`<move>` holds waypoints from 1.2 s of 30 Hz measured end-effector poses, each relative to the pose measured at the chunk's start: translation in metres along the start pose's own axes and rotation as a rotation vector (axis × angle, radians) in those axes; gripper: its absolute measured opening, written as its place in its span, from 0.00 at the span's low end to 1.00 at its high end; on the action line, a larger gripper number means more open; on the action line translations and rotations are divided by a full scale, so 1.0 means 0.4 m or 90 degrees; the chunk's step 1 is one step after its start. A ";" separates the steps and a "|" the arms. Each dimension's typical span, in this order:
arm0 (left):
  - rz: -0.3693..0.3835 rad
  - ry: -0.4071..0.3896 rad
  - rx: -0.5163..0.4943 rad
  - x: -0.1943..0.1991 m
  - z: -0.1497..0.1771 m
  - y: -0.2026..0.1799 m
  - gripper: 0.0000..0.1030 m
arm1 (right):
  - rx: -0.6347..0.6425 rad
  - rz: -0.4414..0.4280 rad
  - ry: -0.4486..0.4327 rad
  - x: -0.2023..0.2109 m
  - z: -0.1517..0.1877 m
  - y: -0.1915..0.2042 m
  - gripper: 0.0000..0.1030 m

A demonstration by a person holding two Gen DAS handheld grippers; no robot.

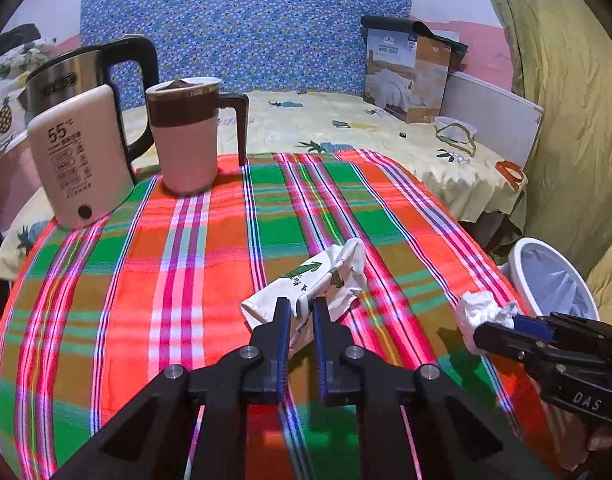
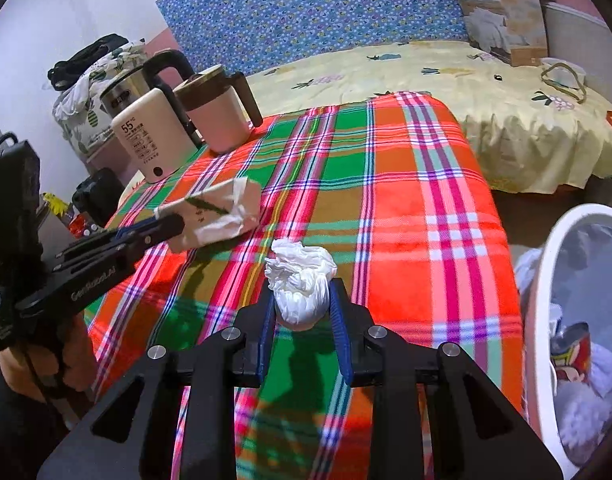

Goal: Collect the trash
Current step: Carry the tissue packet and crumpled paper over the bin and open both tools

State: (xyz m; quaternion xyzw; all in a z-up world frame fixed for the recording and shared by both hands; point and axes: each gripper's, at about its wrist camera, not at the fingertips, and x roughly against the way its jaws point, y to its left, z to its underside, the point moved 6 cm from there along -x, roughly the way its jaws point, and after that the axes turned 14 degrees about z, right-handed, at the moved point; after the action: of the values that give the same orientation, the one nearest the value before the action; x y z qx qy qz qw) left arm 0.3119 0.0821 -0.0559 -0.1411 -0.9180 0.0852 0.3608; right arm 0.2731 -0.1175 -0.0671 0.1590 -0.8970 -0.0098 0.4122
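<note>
Trash is in both grippers at once, lifted clear of the plaid cloth (image 1: 233,240) that covers the counter. The left gripper (image 1: 299,306) is clamped on a crushed white paper carton (image 1: 326,276) with green arrow print; in the right wrist view the same carton (image 2: 213,216) hangs in the air above the counter's left side, its shadow on the cloth beneath it. The right gripper (image 2: 301,300) is closed on a crumpled white tissue wad (image 2: 299,280), which is squeezed between the blue pads and sits over the near middle of the counter; from the left wrist view that wad (image 1: 482,312) shows near the counter's right edge.

The white bin (image 2: 546,280) stands off the right edge of the counter, lined with a pale bag, and already holds a crushed can (image 2: 574,356) and some white paper. A kettle (image 1: 77,152) and a pink mug (image 1: 185,136) stand at the far left corner, well apart from either gripper, and look like no part of the job.

The step in hand seems to be the carry: both pieces picked up, neither yet dropped. The right gripper is the nearer to the bin and would likely go first, out past the right edge and over the rim before opening. The left must cross most of the counter with the carton, and needs the right out of its way.
</note>
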 end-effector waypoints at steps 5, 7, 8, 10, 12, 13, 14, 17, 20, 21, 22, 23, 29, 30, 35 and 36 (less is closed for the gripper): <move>-0.011 0.004 0.025 0.044 0.042 -0.037 0.10 | -0.011 0.003 -0.005 0.035 0.025 -0.017 0.27; 0.000 -0.002 0.041 0.067 0.059 -0.052 0.10 | -0.015 0.005 -0.006 0.047 0.036 -0.023 0.27; 0.000 -0.004 0.045 0.075 0.064 -0.059 0.10 | -0.016 0.006 -0.007 0.055 0.043 -0.026 0.27; -0.003 -0.009 0.046 0.096 0.077 -0.075 0.10 | -0.016 0.009 -0.009 0.068 0.053 -0.029 0.27; 0.002 -0.014 0.048 0.117 0.090 -0.095 0.10 | -0.013 0.014 -0.013 0.082 0.064 -0.032 0.27; 0.002 -0.015 0.049 0.125 0.095 -0.104 0.10 | -0.013 0.016 -0.014 0.088 0.066 -0.034 0.27; 0.002 -0.018 0.053 0.137 0.104 -0.115 0.10 | -0.011 0.018 -0.018 0.096 0.070 -0.035 0.27; 0.010 -0.025 0.064 0.160 0.121 -0.137 0.10 | -0.010 0.021 -0.025 0.118 0.081 -0.042 0.27; 0.015 -0.027 0.065 0.181 0.142 -0.160 0.10 | -0.014 0.024 -0.031 0.135 0.088 -0.051 0.27; 0.018 -0.029 0.065 0.188 0.149 -0.168 0.10 | -0.014 0.024 -0.034 0.140 0.091 -0.053 0.27; 0.021 -0.032 0.066 0.197 0.153 -0.175 0.10 | -0.015 0.026 -0.036 0.145 0.092 -0.055 0.27; 0.025 -0.035 0.067 0.206 0.156 -0.182 0.10 | -0.015 0.027 -0.038 0.149 0.093 -0.058 0.27; 0.038 -0.044 0.062 0.238 0.167 -0.219 0.10 | -0.025 0.032 -0.047 0.168 0.106 -0.077 0.27; 0.040 -0.044 0.061 0.240 0.167 -0.225 0.10 | -0.027 0.033 -0.047 0.171 0.108 -0.079 0.27; 0.051 -0.043 0.052 0.239 0.167 -0.257 0.10 | -0.035 0.038 -0.052 0.178 0.114 -0.095 0.27; 0.052 -0.042 0.051 0.236 0.167 -0.261 0.10 | -0.037 0.040 -0.052 0.179 0.113 -0.099 0.27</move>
State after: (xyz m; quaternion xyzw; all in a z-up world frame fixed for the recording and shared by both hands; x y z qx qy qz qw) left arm 0.1792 0.0102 -0.0172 -0.1609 -0.9188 0.1410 0.3316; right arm 0.2069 -0.1811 -0.0503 0.1184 -0.9171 -0.0292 0.3796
